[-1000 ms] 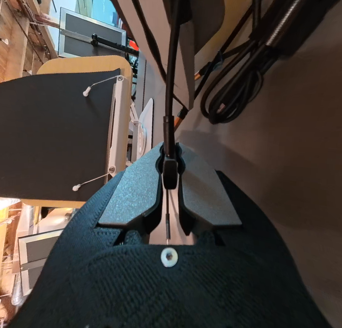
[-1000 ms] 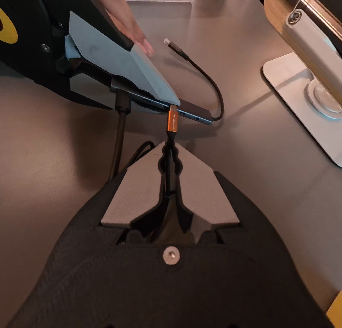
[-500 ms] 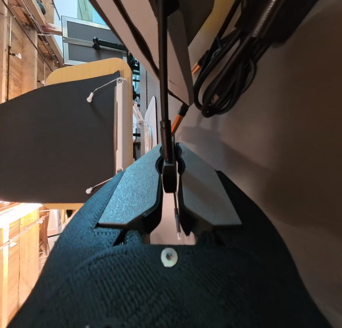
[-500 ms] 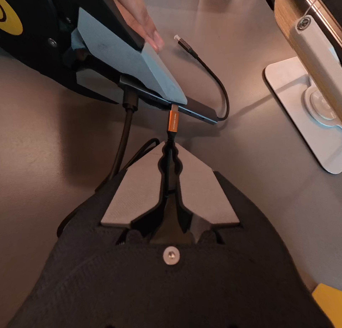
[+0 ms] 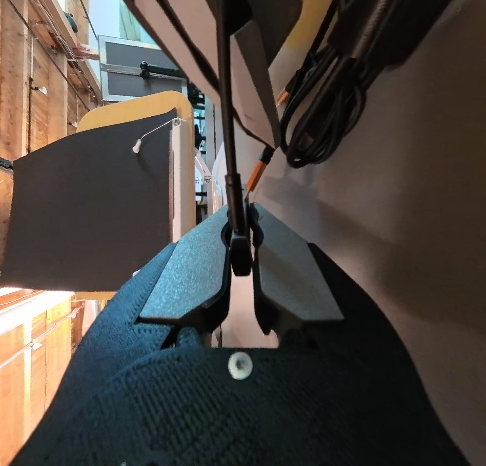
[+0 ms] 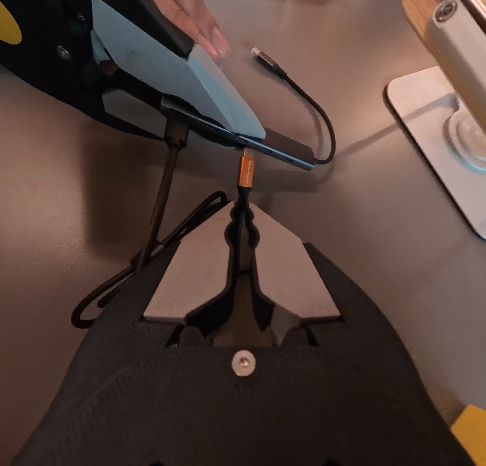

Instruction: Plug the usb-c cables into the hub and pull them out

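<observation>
- Right gripper point(image 6: 240, 206): jaws clenched on a thin black cable; its orange plug point(image 6: 245, 173) stands just past the fingertips, with the metal tip at the hub's edge, though whether it is seated cannot be told.
- Hub point(image 6: 285, 148): slim grey bar, tilted and raised off the grey table point(image 6: 368, 243), pinched flat by the left gripper point(image 6: 189, 85), whose jaws are clamped on it.
- Thick black cable point(image 6: 163, 198) is plugged into the hub's near end.
- A hand point(image 6: 194, 25) rests behind the left gripper.
- The hub's own lead point(image 6: 313, 103) curls away and its plug lies free.
- Left wrist view: textured dark fingers point(image 5: 192, 266) close around the hub's edge point(image 5: 240, 253).
</observation>
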Action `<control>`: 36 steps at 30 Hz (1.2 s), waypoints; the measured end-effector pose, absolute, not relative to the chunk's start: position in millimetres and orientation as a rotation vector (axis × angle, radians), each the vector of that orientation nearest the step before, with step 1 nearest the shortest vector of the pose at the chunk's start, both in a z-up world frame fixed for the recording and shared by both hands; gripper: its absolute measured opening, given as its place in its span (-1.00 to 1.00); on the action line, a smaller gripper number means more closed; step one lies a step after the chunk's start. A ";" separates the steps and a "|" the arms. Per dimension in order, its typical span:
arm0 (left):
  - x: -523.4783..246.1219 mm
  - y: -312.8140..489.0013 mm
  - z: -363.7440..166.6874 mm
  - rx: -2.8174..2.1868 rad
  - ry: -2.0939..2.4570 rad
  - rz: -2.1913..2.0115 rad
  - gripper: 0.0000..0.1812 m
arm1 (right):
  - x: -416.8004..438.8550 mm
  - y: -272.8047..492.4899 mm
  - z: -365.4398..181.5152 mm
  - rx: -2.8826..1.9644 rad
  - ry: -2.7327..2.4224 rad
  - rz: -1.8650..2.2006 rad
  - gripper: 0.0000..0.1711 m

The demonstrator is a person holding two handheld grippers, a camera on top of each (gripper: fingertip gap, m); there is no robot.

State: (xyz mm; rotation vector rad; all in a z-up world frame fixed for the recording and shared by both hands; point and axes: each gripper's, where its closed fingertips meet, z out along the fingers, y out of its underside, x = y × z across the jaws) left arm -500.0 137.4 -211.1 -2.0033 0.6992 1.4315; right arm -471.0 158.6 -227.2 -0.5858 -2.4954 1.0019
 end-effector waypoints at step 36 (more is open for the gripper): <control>-439.1 154.2 -171.3 -1.797 0.537 0.996 -0.90 | -488.0 176.6 -214.4 -0.518 -2.322 0.954 -1.00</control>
